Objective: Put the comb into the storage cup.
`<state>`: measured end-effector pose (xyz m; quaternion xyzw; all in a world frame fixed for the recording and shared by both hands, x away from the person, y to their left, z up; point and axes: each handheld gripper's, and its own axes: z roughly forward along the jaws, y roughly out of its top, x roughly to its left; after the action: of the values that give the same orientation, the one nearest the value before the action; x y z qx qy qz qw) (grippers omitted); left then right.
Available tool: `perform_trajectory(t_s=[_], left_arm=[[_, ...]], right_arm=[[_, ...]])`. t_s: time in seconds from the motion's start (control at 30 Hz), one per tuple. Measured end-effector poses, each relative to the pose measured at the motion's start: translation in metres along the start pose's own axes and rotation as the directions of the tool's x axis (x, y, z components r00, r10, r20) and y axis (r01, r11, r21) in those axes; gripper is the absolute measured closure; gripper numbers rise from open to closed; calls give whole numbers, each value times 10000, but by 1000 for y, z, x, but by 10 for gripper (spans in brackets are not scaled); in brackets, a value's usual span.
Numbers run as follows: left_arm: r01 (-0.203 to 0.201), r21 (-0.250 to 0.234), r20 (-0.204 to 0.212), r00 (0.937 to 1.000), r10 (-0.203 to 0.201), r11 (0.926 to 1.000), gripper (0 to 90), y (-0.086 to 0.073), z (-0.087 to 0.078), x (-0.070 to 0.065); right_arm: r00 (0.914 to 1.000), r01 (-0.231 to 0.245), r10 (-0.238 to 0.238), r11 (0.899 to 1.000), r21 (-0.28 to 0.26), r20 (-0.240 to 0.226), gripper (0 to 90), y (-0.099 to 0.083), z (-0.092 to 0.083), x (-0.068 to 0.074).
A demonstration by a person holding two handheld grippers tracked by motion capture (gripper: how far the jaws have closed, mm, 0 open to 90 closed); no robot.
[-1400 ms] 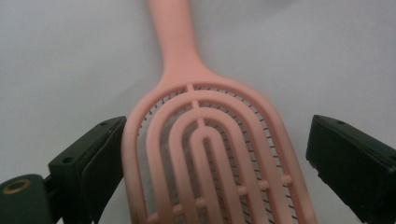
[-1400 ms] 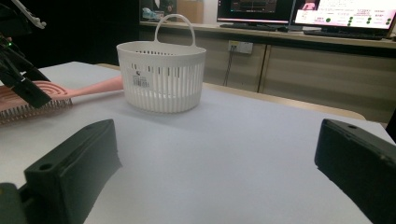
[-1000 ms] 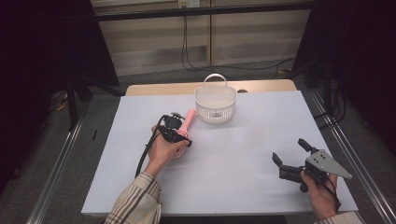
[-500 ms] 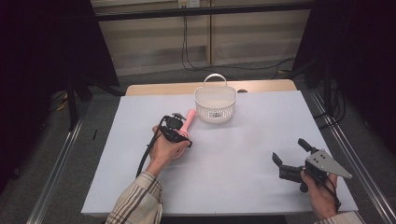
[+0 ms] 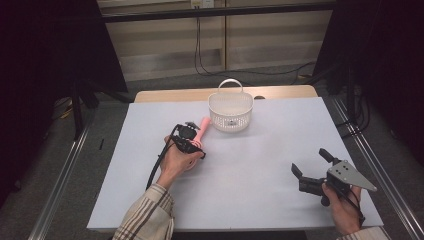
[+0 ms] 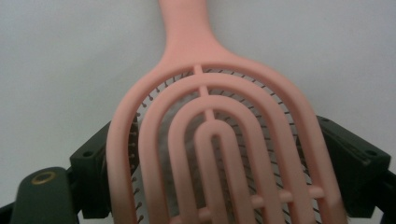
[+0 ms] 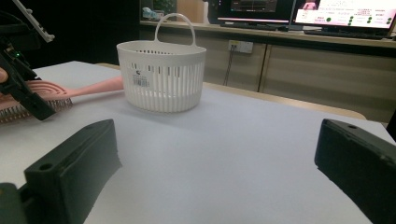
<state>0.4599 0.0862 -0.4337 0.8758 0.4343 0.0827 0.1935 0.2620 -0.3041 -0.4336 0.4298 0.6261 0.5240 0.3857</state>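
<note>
1. The pink hairbrush (image 6: pixel 210 140) lies between the 2 jaws of the left gripper (image 5: pixel 192 136), bristles down on the table (image 5: pixel 260 165).
2. In the left gripper view, the black jaw pads sit against both outer edges of the brush head, so the left tongs are closed on the brush across its widest part.
3. The brush handle runs straight out ahead of those jaws, away from the hand, and its tip ends just beside the white basket (image 5: pixel 230 110).
4. From the right gripper view the brush shows low and level on the table surface, the bristles touching the table under the left tongs.
5. The left hand (image 5: pixel 179 161) wraps the gripper body behind the brush, with a plaid sleeve (image 5: pixel 145 220) trailing toward the near table edge.
6. The basket stands upright beyond the left tongs, its handle raised; the high view shows nothing inside it.
7. The right gripper (image 5: pixel 311 167) rests well apart from the brush, near the front right part of the table, held by the right hand (image 5: pixel 345 207).
8. Its 2 jaws stand wide, with bare table between them, and they point toward the basket and the brush.
</note>
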Motion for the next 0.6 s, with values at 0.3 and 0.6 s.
perform_trajectory(t_s=[0.3,0.6], left_arm=[[-250,116,-185,9995,252,9996,158,1,-1,-1],[-103,23,-414,9991,104,9999,188,-1,-5,2]], right_arm=[[10000,1,-1,10000,18,7,0,0,0,0],[10000,-12,12,10000,7,-8,0,0,0,0]])
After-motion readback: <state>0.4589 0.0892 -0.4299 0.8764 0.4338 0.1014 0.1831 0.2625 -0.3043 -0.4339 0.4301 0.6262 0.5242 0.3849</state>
